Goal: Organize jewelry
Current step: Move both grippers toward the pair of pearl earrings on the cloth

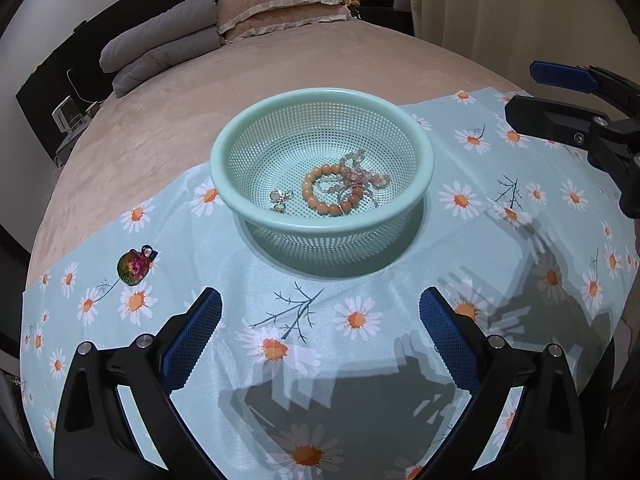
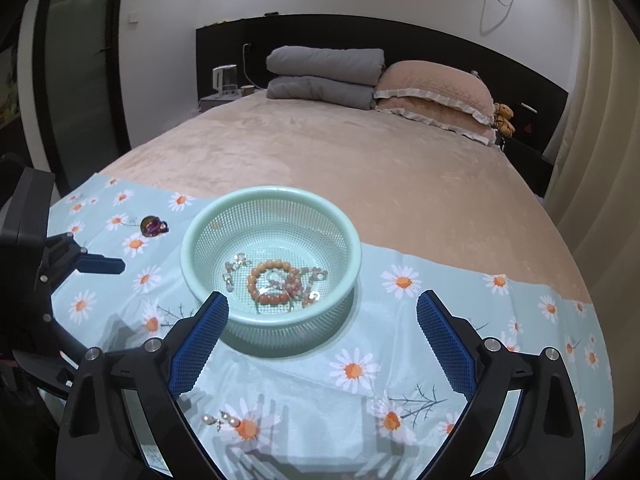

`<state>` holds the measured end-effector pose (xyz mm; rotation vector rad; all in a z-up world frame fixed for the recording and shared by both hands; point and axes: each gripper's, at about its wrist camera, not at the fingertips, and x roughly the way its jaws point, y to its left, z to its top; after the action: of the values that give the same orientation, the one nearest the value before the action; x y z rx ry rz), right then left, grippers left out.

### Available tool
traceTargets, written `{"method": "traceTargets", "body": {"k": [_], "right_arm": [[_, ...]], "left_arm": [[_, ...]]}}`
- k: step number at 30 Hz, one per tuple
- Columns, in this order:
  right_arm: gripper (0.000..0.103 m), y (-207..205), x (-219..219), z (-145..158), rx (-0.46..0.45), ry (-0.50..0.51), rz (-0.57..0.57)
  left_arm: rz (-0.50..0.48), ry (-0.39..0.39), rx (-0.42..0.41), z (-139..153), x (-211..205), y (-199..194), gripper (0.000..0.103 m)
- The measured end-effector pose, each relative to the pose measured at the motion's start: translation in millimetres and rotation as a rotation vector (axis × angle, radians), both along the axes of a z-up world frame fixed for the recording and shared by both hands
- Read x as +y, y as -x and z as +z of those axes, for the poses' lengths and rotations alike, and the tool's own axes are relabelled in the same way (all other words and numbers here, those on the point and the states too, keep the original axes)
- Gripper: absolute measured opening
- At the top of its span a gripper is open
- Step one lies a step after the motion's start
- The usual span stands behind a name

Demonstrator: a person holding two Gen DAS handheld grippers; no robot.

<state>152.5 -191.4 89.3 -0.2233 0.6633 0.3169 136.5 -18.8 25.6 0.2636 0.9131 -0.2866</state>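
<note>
My left camera looks down close over the basket [image 1: 320,152] toward the pillows; my right, slightly farther back, shares basket and bed.

Perforated plastic basket [image 1: 320,98], satiny cloth [image 1: 360,360]

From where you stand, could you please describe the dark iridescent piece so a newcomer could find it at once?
Start at the mint-green mesh basket on the daisy-print cloth. Look on the cloth to the basket's left, toward the left gripper: the iridescent piece lies there alone. Unlike the pale pearl earrings and the basket's beaded bracelets, it is dark, rounded and rainbow-sheened.
</note>
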Motion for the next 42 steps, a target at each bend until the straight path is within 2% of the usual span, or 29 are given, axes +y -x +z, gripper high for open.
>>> {"method": "traceTargets", "body": {"k": [5,11,15,19,21,24,25,26,27,29,33,35,37,42], "right_arm": [[0.091,9.3,-3.6,-16.5,0.031,0.036,0.014],[0.091,19.2,-12.3,-43.9,0.059,0.047,0.013],[0.091,32.5,-12.6,-73.2,0.042,0.038,0.095],[0.09,36.3,-22.9,-103.2,0.103,-0.039,0.131],[0.09,37.2,-25.7,-114.6,0.131,-0.077,0.156],[0.089,38.6,-24.2,-127.6,0.141,-0.074,0.187],[0.08,38.4,-23.3,-131.1,0.149,-0.075,0.197],[0.065,36.9,-22.7,-135.0,0.167,-0.077,0.205],[0.064,34.2,-22.1,-139.1,0.191,-0.081,0.209],[0.063,31.0,-21.8,-145.8,0.219,-0.092,0.225],[0.058,33.7,-15.4,-146.6,0.213,-0.117,0.304],[0.049,33.0,-8.9,-148.1,0.221,-0.102,0.335],[0.045,31.4,-1.6,-150.3,0.236,-0.08,0.362],[0.041,32.8,8.3,-148.2,0.237,-0.073,0.421]], "left_arm": [[-0.031,0.01,-0.036,-11.1,-10.9,16.8,0.097],[-0.077,0.018,0.0,-40.8,-21.2,30.0,0.097],[-0.116,0.02,-0.02,-58.0,-27.0,42.5,0.097],[-0.135,0.037,-0.079,-67.1,-29.0,51.7,0.097],[-0.163,0.065,-0.068,-72.9,-29.3,53.4,0.097],[-0.175,0.082,-0.057,-83.0,-29.4,53.0,0.097],[-0.172,0.095,-0.052,-85.7,-28.3,51.9,0.097],[-0.17,0.116,-0.038,-88.4,-26.9,50.1,0.097],[-0.169,0.134,-0.017,-91.6,-25.9,47.9,0.096],[-0.166,0.143,-0.028,-93.9,-23.5,47.2,0.096],[-0.183,0.151,-0.03,-94.4,-22.4,46.8,0.094],[-0.203,0.143,-0.035,-93.9,-24.5,46.1,0.09],[-0.229,0.136,-0.029,-93.2,-27.9,44.2,0.085],[-0.263,0.138,-0.01,-91.9,-32.8,40.1,0.072]]}}
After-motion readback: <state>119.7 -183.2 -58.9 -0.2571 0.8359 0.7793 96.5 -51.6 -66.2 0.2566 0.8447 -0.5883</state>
